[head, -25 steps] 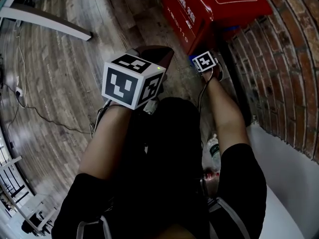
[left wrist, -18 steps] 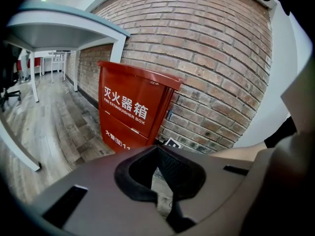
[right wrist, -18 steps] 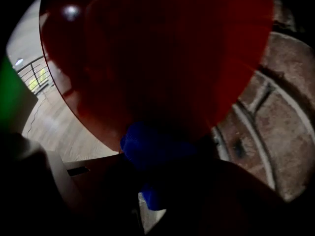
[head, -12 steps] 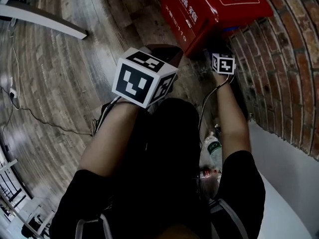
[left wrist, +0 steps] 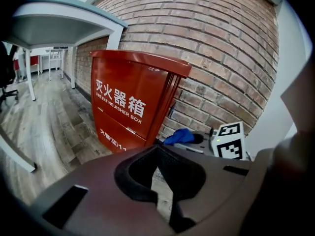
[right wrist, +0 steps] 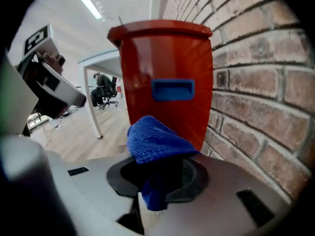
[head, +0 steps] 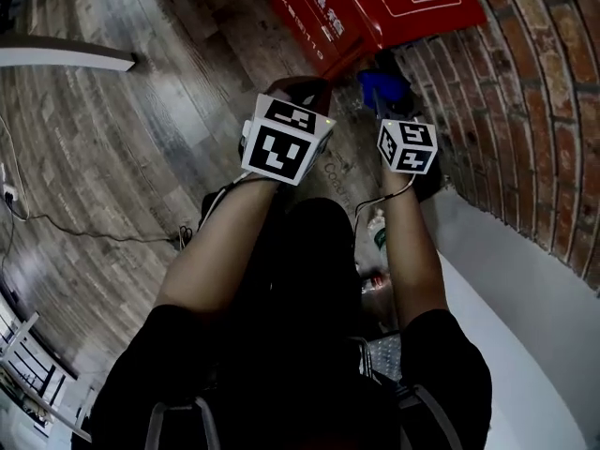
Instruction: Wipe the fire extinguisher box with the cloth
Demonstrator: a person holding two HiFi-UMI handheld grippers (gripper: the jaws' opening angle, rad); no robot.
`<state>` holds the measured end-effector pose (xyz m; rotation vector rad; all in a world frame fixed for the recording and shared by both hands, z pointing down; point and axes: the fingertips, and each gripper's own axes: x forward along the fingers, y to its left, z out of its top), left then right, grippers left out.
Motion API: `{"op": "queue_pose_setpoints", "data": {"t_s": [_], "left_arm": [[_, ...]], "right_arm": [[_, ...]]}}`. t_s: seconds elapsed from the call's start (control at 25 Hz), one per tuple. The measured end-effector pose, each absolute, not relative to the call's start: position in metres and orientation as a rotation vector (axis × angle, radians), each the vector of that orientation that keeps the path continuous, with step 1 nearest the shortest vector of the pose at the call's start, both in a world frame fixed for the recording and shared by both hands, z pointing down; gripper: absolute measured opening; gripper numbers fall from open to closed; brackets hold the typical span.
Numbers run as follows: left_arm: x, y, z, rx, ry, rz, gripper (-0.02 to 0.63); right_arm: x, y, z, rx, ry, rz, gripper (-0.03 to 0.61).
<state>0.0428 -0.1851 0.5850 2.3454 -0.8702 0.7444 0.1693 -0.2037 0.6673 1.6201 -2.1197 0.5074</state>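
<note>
The red fire extinguisher box (head: 375, 7) stands on the wood floor against a brick wall; it also fills the left gripper view (left wrist: 133, 102) and the right gripper view (right wrist: 167, 77). My right gripper (head: 384, 97) is shut on a blue cloth (right wrist: 155, 141), which bunches up above the jaws just short of the box's narrow side with the blue handle. The cloth (head: 382, 90) shows at the box's near right corner, and low by the wall in the left gripper view (left wrist: 181, 135). My left gripper (left wrist: 158, 151) is shut and holds nothing, aimed at the box's front from a short way off.
A brick wall (head: 525, 82) runs along the right, with a white panel (head: 525, 326) below it. A white desk (left wrist: 64, 23) stands to the left of the box. A cable (head: 56, 223) lies on the floor. A water bottle (head: 377, 232) sits by the person's legs.
The left gripper has reached forward toward the box. The right gripper has drawn back from beside the box, and the blue cloth now shows at its tip.
</note>
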Motion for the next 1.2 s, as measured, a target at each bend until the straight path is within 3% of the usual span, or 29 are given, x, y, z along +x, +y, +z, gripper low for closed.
{"op": "queue_pose_setpoints", "data": {"t_s": [0.24,0.6,1.2], "left_arm": [[0.031,-0.116,0.535,2.295,-0.812,0.74,0.008],[0.007,-0.039,0.358,2.218,-0.837,0.681,0.008],[-0.028,-0.025,0.105,2.411,-0.715,0.707,0.008]], "right_arm": [[0.136,-0.13,0.543,1.63,-2.217,0.578,0.101],[0.108,-0.053,0.337,1.655,-2.341,0.697,0.103],[0.078,-0.013,0.056,1.952,-2.402,0.637,0.101]]}}
